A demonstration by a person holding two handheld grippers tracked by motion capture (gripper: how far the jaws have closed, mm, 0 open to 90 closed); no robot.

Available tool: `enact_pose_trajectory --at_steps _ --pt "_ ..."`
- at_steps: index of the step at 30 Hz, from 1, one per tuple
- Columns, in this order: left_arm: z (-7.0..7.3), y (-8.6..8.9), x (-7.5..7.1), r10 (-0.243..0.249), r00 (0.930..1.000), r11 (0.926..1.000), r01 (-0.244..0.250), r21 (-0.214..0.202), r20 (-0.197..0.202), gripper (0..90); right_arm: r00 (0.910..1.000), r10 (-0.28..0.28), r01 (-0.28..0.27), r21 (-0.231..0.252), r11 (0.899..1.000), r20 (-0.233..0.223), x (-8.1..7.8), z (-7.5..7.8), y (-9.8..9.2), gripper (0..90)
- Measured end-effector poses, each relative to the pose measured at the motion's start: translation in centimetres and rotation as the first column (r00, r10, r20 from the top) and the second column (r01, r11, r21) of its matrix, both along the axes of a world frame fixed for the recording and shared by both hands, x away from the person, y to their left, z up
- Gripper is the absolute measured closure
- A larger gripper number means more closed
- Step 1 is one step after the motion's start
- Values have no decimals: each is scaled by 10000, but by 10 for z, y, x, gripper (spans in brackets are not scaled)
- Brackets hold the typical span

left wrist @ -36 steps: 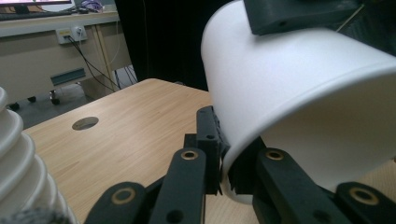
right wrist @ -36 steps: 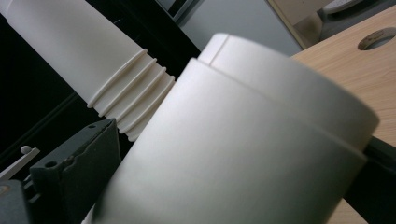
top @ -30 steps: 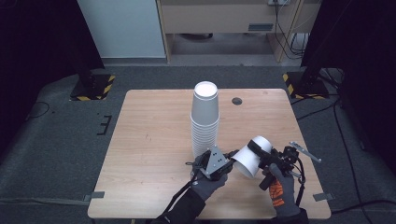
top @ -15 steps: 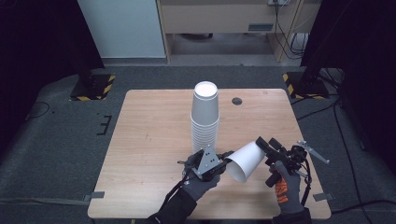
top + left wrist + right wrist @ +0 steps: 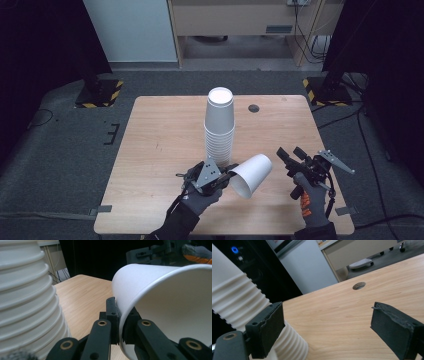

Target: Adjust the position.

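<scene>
While the wooden desk (image 5: 160, 140) carries everything here, the biggest thing on it is the tall stack of white paper cups (image 5: 219, 125), standing upside down near the middle, with its ribbed rims showing close up at the left of the left gripper view (image 5: 25, 297) and at the left of the right gripper view (image 5: 239, 302). Just in front of the stack and to its right, a single white paper cup (image 5: 251, 174) is held off the desk on its side, mouth turned toward the person and down, base pointing up and away. Its wall and rim take up the right of the left gripper view (image 5: 170, 305). The left claw (image 5: 226, 178) is clamped on the rim of that cup, one jaw inside the mouth and one outside, with the paper pinched thin between them (image 5: 120, 322). The right claw (image 5: 288, 154) hovers apart from the cup, over the right part of the desk, its jaws spread wide with nothing between them (image 5: 327, 322). A small round hole (image 5: 254, 108) sits in the desk near its far edge, to the right of the stack (image 5: 359, 285).
</scene>
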State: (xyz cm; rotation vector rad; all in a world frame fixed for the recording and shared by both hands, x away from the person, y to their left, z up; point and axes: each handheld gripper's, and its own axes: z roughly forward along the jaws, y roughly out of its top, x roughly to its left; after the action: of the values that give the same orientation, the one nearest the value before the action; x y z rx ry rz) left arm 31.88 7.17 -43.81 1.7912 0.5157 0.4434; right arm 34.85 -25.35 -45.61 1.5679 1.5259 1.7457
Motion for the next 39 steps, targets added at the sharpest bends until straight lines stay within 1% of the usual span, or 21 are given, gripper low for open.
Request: enact_pose_trajectory --at_steps 1,2,3,5,6,8,10,12,14,15,17,19,20,23,24,26,29,30,31,32,39 --pt "0 5 0 51 10000 10000 -51 13 -62 852 10000 -33 33 -269 9996 14 0 -1 0 119" --pt "-1 8 0 87 9999 10000 -87 19 -118 852 10000 -68 70 -418 9991 40 0 -1 1 119" --pt "-1 11 -1 106 9998 9999 -105 24 -162 852 10000 -76 77 -723 9974 24 1 -2 1 119" --pt "-3 16 -1 125 9996 9999 -124 48 -253 852 10000 -78 79 -1145 9934 19 1 -3 1 116" --pt "-4 17 -2 128 9995 9999 -127 42 -274 852 10000 -70 74 -1415 9899 37 1 -4 1 115" --pt "-5 22 -3 147 9993 9998 -143 126 -337 852 10000 -50 57 -1681 9858 45 2 -4 2 113" --pt "-6 28 -4 162 9991 9998 -156 157 -384 852 9999 -20 47 -2080 9781 131 1 -5 3 113" --pt "-7 35 -6 210 9988 9997 -203 156 -445 852 9999 27 16 -2497 9683 170 1 -6 2 112" --pt "-8 42 -7 234 9984 9996 -227 154 -515 853 9998 54 1 -2763 9611 191 1 -8 1 111" --pt "-8 45 -8 252 9982 9996 -243 161 -547 853 9999 37 2 -2835 9590 132 1 -8 1 111" --pt "-10 52 -9 290 9975 9995 -280 167 -637 853 10000 -3 33 -3083 9513 100 0 -11 -2 111" --pt "-11 58 -9 334 9962 9994 -327 94 -799 853 10000 -74 81 -3323 9431 34 0 -13 -4 111" --pt "-11 61 -10 363 9958 9993 -358 83 -845 852 9999 -106 98 -3354 9420 -4 0 -13 -4 110" --pt "-13 70 -12 431 9943 9990 -421 121 -971 852 9997 -197 146 -3567 9341 -107 1 -16 -6 108" --pt "-14 72 -13 441 9938 9990 -429 137 -1021 852 9997 -219 158 -3574 9338 -131 1 -16 -6 107" --pt "-14 77 -15 476 9932 9988 -463 146 -1064 852 9995 -239 150 -3736 9275 -192 1 -18 -6 106" --pt "-15 84 -17 527 9923 9986 -514 151 -1122 852 9994 -259 152 -3829 9237 -228 1 -19 -6 106" --pt "-15 87 -18 590 9920 9982 -571 197 -1117 853 9994 -252 138 -3830 9236 -245 1 -19 -5 105" --pt "-15 90 -18 636 9916 9979 -616 217 -1123 852 9993 -247 126 -3881 9215 -264 1 -20 -6 105" --pt "-16 93 -18 721 9909 9973 -699 230 -1141 852 9993 -262 137 -3868 9221 -273 1 -20 -6 105" --pt "-14 110 -21 1055 9875 9944 -1041 180 -1170 852 9993 -235 98 -3897 9209 -303 2 -21 -6 104"
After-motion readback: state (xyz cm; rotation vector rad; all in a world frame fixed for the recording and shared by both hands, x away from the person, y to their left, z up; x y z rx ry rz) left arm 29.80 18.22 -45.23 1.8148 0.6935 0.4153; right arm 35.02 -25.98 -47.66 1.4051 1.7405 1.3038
